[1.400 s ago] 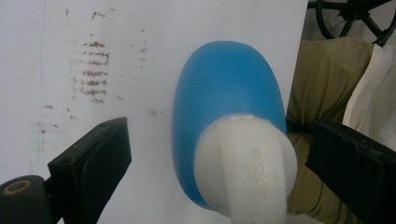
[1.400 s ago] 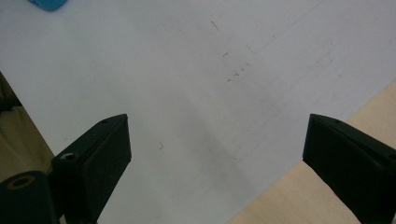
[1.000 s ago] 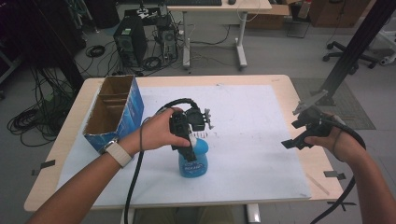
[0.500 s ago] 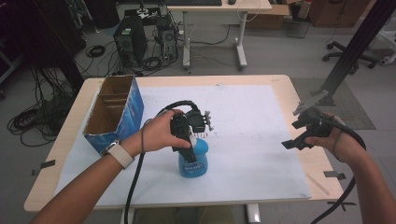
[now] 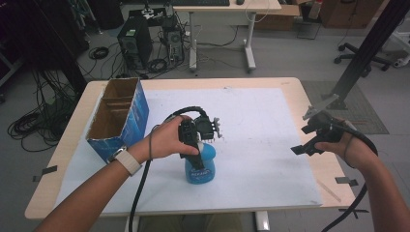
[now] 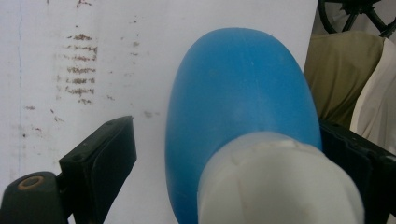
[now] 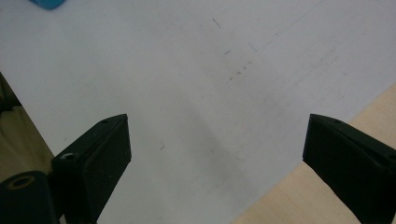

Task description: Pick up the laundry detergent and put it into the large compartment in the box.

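Farthest left on the desk (image 5: 295, 92), an open cardboard box (image 5: 116, 121) with blue sides, taken here as the marker for everything else.

Just right of the box and a little nearer the person, on the white sheet (image 5: 261, 125): a blue bottle (image 5: 200, 169), upright, in the same spot as a second ago. Straight above it, the left hand-held gripper (image 5: 197, 162), pointing down along the white cap (image 6: 275, 182). Jaws just closing in around the bottle's shoulders (image 6: 238, 88), but not clamped yet: a clear strip of sheet showing between the left-hand jaw and the blue wall, the other jaw at or very near the plastic. Barely any shift of the hand (image 5: 167, 140) itself, only the narrowing of the jaws.

Judged from that, a grasp in its last stretch; a little more closing needed before any lift, and a risk of nudging the bottle sideways with one jaw arriving first.

Far right of the box, past the sheet's right edge, the right hand-held gripper (image 5: 309, 140), parked where it was. Jaws spread wide (image 7: 217, 135), nothing between them, only sheet and bare wood beneath. No part in the grasp so far.
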Action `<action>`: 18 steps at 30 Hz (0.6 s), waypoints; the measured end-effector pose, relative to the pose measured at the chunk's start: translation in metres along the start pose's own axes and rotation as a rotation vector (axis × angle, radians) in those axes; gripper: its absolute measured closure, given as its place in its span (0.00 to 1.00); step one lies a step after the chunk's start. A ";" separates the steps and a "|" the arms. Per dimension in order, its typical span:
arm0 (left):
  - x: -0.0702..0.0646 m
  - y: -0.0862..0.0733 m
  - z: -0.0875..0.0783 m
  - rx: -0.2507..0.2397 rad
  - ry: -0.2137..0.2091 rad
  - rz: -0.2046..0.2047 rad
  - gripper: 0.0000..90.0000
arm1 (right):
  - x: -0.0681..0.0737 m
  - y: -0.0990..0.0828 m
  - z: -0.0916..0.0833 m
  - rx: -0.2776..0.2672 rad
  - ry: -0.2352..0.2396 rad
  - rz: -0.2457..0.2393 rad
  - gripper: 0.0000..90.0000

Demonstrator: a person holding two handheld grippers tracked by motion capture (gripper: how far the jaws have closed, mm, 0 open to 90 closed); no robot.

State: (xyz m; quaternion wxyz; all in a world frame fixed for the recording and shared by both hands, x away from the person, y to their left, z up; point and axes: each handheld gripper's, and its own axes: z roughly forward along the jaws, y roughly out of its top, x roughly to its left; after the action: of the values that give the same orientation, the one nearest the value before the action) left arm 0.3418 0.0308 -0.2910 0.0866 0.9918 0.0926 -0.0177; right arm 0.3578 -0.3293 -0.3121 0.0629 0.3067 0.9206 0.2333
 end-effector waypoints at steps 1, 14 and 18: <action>0.000 0.000 0.000 0.002 0.001 0.000 0.13 | 0.000 0.000 0.000 -0.002 0.000 -0.001 0.09; 0.001 0.000 0.002 -0.003 -0.004 0.003 0.24 | -0.001 -0.001 0.001 -0.002 0.002 0.002 0.09; 0.001 0.001 0.002 -0.001 -0.007 0.005 0.26 | -0.001 -0.001 0.002 -0.001 0.002 0.002 0.09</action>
State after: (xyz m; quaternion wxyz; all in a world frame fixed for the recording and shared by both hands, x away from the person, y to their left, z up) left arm 0.3429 0.0298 -0.2932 0.0872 0.9919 0.0900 -0.0211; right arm 0.3583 -0.3303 -0.3142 0.0619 0.3073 0.9202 0.2344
